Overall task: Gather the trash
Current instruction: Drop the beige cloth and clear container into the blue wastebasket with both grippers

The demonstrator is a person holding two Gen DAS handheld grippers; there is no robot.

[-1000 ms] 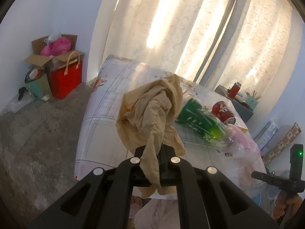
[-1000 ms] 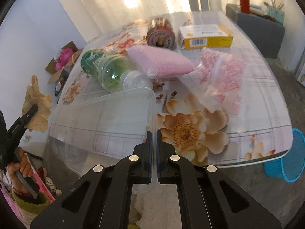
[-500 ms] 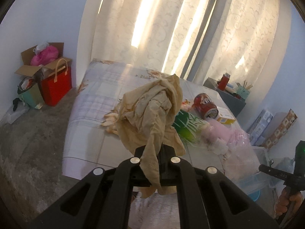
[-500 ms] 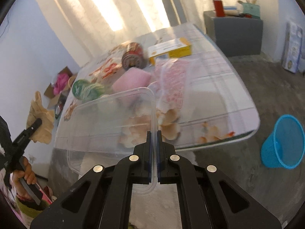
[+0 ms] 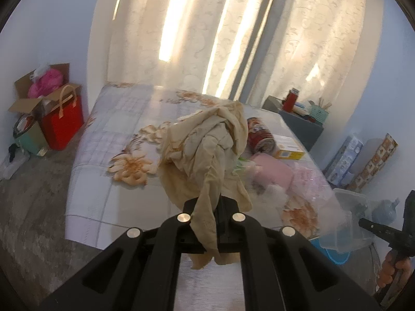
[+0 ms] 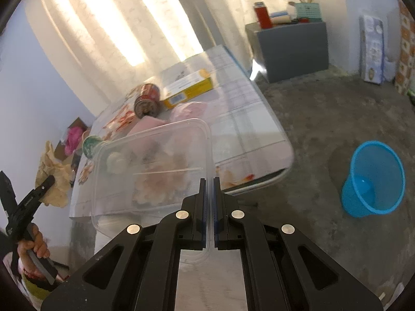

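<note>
My left gripper (image 5: 210,204) is shut on a crumpled beige cloth (image 5: 205,150) and holds it in the air in front of the table (image 5: 109,134). My right gripper (image 6: 210,181) is shut on the rim of a clear plastic container (image 6: 153,168), held off the table's near corner; the container also shows in the left wrist view (image 5: 347,223). On the table lie a red can (image 6: 146,103), a yellow box (image 6: 188,88), a pink pack (image 5: 272,173) and a green bottle (image 6: 90,146). A blue bin (image 6: 372,178) stands on the floor to the right.
A grey cabinet (image 6: 290,46) with small items stands by the curtain. A red bag (image 5: 62,121) and cardboard box (image 5: 33,96) sit at the left wall. Boxes (image 6: 372,49) lean on the right wall. The floor is grey carpet.
Both grippers have pulled back and up from the table with their loads. The right view has swung right, bringing the blue bin further into view.
</note>
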